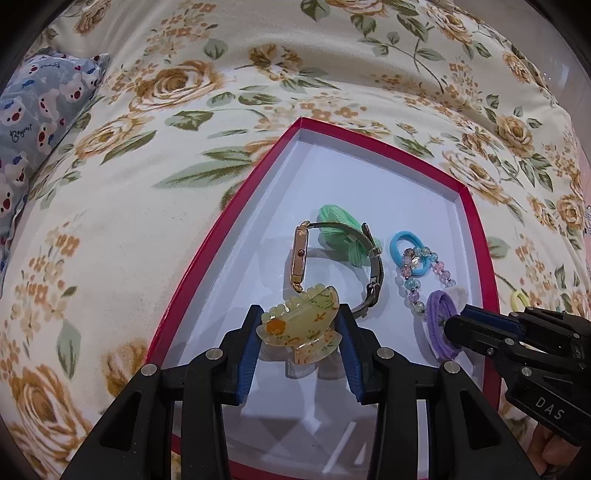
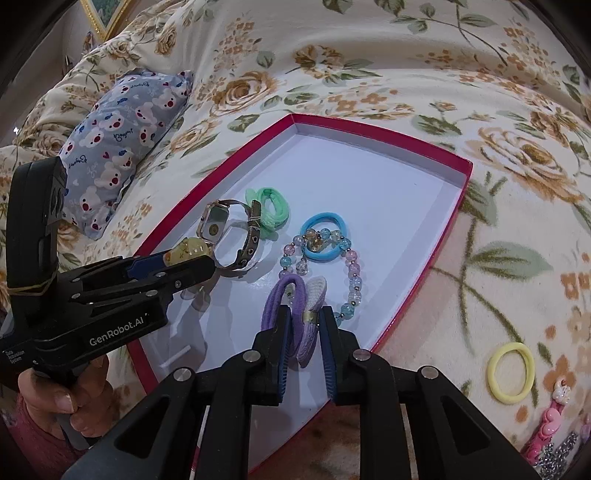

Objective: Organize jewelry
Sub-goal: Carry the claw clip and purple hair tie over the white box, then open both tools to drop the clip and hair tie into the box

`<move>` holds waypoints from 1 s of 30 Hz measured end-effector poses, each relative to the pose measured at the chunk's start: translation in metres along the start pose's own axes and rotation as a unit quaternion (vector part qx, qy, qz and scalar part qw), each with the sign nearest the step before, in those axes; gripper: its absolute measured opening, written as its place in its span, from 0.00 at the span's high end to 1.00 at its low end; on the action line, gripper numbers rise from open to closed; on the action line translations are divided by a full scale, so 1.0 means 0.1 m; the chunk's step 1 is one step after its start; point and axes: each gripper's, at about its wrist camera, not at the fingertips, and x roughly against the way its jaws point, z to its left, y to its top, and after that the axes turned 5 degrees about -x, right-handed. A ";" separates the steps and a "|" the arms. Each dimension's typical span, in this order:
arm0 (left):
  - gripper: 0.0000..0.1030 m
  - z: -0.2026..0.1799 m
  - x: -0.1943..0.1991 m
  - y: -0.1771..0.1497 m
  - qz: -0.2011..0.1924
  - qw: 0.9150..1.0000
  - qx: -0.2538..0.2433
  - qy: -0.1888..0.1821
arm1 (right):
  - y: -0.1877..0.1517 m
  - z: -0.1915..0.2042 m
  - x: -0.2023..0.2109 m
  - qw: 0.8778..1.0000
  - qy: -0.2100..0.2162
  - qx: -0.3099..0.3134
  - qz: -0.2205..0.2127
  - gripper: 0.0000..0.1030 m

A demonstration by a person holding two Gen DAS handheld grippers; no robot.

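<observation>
A red-rimmed box [image 1: 207, 240] with a white floor lies on a floral blanket; it also shows in the right wrist view [image 2: 424, 280]. My left gripper [image 1: 301, 332] is shut on a yellow hair claw clip [image 1: 299, 325] just above the box's near-left floor. My right gripper [image 2: 301, 321] is shut on a purple hair tie with a white patch [image 2: 288, 310] over the box's near side. Inside lie a gold watch [image 1: 306, 254], a green hair tie [image 1: 340, 229], a blue hair tie [image 1: 410, 251] and a beaded bracelet [image 1: 417, 280].
A blue bear-print pillow [image 2: 118, 147] lies left of the box. On the blanket to the right lie a yellow hair tie [image 2: 511, 373], a pink clip [image 2: 546, 428] and a sparkly piece [image 2: 557, 454]. A picture frame corner [image 2: 103, 14] shows at the top left.
</observation>
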 end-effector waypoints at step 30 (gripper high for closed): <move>0.39 0.01 0.68 -0.38 -0.036 0.998 0.032 -0.026 | -0.38 -0.42 1.04 0.992 -0.012 -0.068 -0.102 0.55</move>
